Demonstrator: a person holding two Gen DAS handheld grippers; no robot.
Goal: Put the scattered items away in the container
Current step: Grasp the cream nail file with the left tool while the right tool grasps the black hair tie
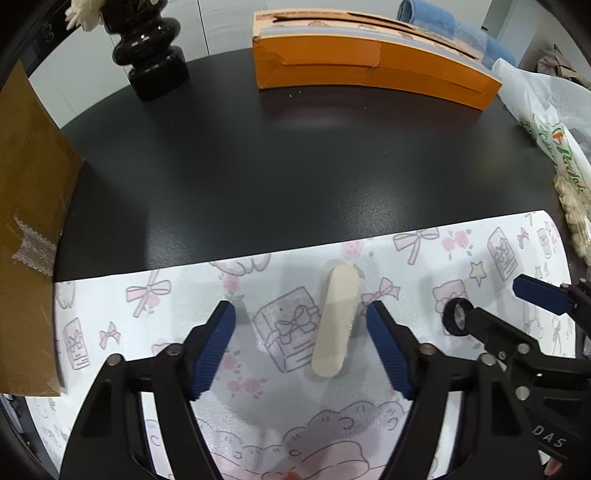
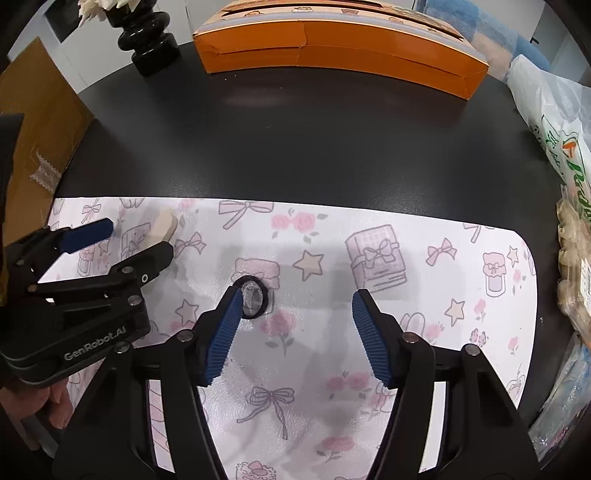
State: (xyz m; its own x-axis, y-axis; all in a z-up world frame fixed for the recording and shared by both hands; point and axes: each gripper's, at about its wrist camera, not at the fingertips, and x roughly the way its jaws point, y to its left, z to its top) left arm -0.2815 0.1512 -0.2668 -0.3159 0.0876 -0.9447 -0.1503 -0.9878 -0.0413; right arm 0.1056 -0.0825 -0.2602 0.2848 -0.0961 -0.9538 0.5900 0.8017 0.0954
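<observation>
A cream nail buffer [image 1: 336, 319] lies flat on the patterned mat [image 1: 177, 295], between the open fingers of my left gripper [image 1: 301, 349], nearer the right finger and untouched. A small black ring with a clear lens [image 2: 255, 297] stands on the mat [image 2: 424, 236] just past the left fingertip of my open right gripper [image 2: 295, 334]. The ring [image 1: 457, 317] also shows beside the right gripper [image 1: 513, 306] in the left wrist view. The left gripper [image 2: 125, 240] and the buffer [image 2: 165, 228] appear at the left of the right wrist view. An orange box [image 1: 369, 72] stands at the table's far side.
A black vase [image 1: 151, 55] stands at the far left. A brown cardboard piece [image 1: 29, 221] leans at the left edge. Plastic bags with snacks [image 2: 565, 184] crowd the right side. A blue towel [image 1: 443, 22] lies behind the box. Bare black table [image 1: 277, 166] lies between mat and box.
</observation>
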